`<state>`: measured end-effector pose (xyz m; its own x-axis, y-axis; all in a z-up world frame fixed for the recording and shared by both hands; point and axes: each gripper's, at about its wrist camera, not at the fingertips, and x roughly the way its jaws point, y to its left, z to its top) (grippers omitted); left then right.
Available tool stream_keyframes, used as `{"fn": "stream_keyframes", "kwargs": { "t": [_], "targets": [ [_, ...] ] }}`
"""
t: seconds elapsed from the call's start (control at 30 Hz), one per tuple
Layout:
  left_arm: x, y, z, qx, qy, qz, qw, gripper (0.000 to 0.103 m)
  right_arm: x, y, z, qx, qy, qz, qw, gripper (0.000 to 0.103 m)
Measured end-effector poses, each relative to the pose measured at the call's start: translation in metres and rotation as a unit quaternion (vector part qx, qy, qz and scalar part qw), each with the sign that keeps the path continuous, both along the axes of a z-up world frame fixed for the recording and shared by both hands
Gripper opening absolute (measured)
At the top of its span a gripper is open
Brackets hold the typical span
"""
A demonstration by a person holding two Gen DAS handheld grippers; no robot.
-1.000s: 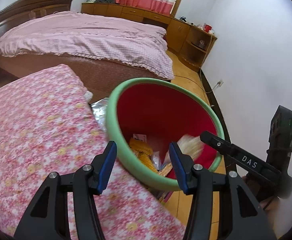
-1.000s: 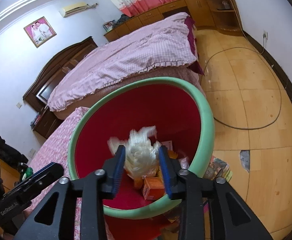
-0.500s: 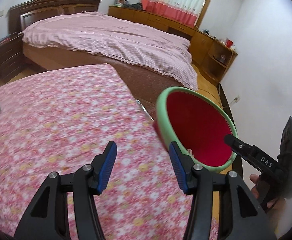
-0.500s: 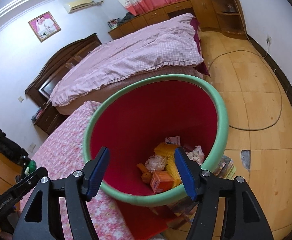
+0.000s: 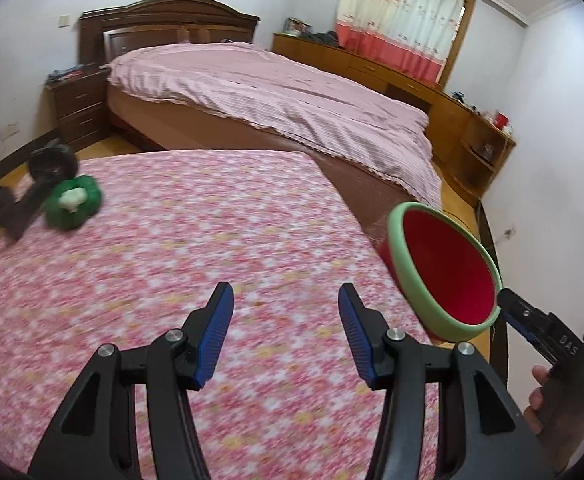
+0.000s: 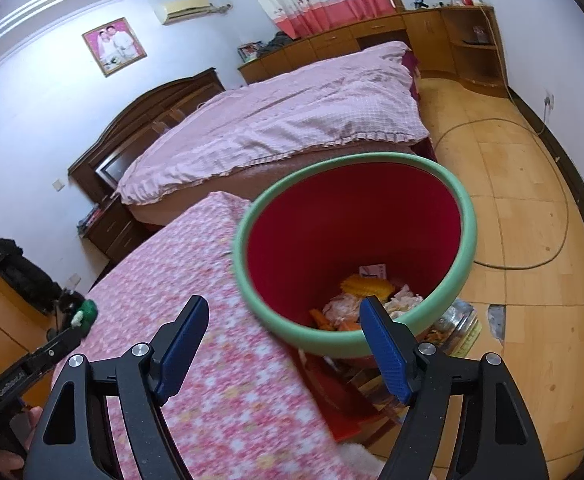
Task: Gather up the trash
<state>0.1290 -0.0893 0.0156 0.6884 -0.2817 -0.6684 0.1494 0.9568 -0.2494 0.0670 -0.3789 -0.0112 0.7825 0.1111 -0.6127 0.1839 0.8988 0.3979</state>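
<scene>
right claw (image 6: 283, 344) empty, jaws opening over green-rimmed red plastic bin (image 6: 466, 236); left claw (image 5: 285, 336) spread, empty, over pink floral worktop (image 5: 171, 240).

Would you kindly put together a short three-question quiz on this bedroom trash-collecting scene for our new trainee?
1. True or false: the left gripper holds a piece of trash between its jaws.
2. Multiple choice: the red bin with the green rim stands A) on the big bed, B) beside the edge of the floral tablecloth, C) on the wooden cabinet.
3. Fill in: the green object lies near the tablecloth's far ____ corner in the left wrist view.

Key
1. False: nothing is between the jaws.
2. B. Trash, including a yellow ridged piece, lies in the bin. The right gripper is empty, its jaws opening.
3. Left.
</scene>
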Motion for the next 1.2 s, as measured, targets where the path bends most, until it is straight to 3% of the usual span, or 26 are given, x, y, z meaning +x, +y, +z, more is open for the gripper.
{"fn": "stream_keyframes", "kwargs": {
  "t": [0.63,0.93,1.2],
  "targets": [
    [-0.081,0.078,0.012,0.004,-0.033,0.071,0.9969,0.055,-0.058,0.099,0.028,-0.038,-0.039,0.083,0.995,0.079],
    [-0.114,0.091,0.011,0.018,-0.050,0.093,0.9942,0.059,-0.076,0.139,0.023,-0.073,-0.059,0.127,0.987,0.079],
    [-0.127,0.094,0.010,0.015,-0.066,0.106,0.9921,0.059,-0.087,0.155,0.017,-0.096,-0.078,0.129,0.984,0.079]
  ]
}}
